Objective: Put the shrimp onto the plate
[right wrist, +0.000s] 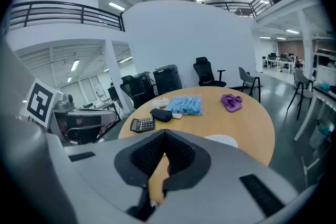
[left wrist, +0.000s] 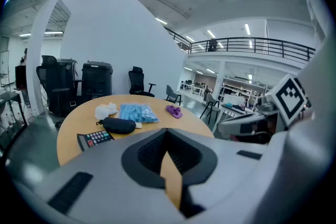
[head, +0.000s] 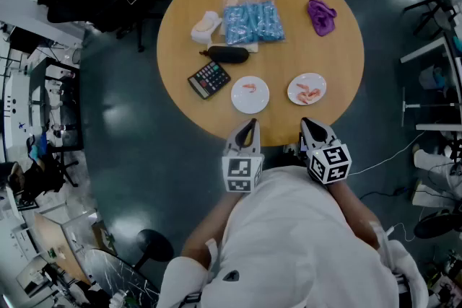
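Two white plates lie near the front of the round wooden table [head: 180, 32]. The left plate [head: 250, 103] carries one pink shrimp [head: 249, 87]. The right plate [head: 307, 83] holds a few shrimp [head: 309, 93]; its rim [right wrist: 221, 140] shows just past the right jaws. My left gripper [head: 249, 123] hovers at the table's near edge, just short of the left plate, shut and empty. My right gripper [head: 306, 123] sits beside it, just short of the right plate, also shut with nothing in it. The left gripper view does not show the plates.
A calculator [head: 209, 78] lies left of the plates, with a black pouch [head: 228, 54] behind it. Farther back are a white cloth [head: 206, 27], a blue packet [head: 252, 22] and a purple object [head: 321, 16]. Dark floor and office chairs surround the table.
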`<action>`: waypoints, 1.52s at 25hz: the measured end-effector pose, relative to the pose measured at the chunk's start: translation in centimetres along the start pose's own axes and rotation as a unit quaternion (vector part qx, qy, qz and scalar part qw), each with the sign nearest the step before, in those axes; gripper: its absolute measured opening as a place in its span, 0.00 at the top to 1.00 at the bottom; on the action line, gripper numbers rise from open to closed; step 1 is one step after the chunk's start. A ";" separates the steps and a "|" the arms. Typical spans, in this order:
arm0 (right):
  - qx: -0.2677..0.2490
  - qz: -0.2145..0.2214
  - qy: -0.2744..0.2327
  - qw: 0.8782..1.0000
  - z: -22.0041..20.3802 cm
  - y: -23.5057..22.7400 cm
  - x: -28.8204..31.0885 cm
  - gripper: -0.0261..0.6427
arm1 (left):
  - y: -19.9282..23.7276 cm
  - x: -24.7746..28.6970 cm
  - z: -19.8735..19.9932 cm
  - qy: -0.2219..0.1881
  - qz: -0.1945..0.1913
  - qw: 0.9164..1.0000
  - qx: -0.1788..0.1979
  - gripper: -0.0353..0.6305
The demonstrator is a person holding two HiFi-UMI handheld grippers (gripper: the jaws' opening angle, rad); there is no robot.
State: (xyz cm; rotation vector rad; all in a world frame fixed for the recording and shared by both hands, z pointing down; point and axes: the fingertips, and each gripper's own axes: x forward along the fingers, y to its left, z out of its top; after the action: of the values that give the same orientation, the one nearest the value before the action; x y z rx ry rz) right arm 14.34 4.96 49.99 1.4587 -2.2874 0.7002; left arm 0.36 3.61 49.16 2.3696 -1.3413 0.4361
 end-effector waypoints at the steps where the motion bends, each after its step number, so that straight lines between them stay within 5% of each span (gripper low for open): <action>1: 0.000 -0.001 0.000 1.000 0.0 0.0 -0.1 0.94 | 0.0 -0.1 0.1 0.000 -0.001 1.000 0.000 0.94; 12: -0.001 -0.001 0.004 1.000 -0.3 0.1 -0.3 0.94 | -0.2 -0.2 -0.1 0.003 -0.002 1.000 -0.001 0.94; 20: -0.050 -0.018 -0.006 0.999 2.0 -2.3 0.4 0.94 | -0.3 -0.2 0.0 0.007 -0.001 1.000 0.007 0.94; 26: -0.062 0.026 0.101 0.993 -0.4 -7.4 4.5 0.93 | -0.2 1.0 -0.2 0.010 0.001 1.000 0.013 0.94; 30: -0.076 0.042 0.183 0.979 -4.9 -10.0 7.4 0.82 | -0.7 1.8 -0.7 0.021 -0.006 1.000 0.013 0.94; 38: -0.102 0.064 0.291 0.949 -11.6 -12.5 11.6 0.82 | -1.2 2.6 -1.5 0.037 -0.008 0.999 0.005 0.94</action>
State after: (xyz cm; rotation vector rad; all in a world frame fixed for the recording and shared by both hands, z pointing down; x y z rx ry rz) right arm 21.13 -1.41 68.38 0.8644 -1.9258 0.7777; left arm 2.57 2.95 51.39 2.3457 -1.2897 0.5215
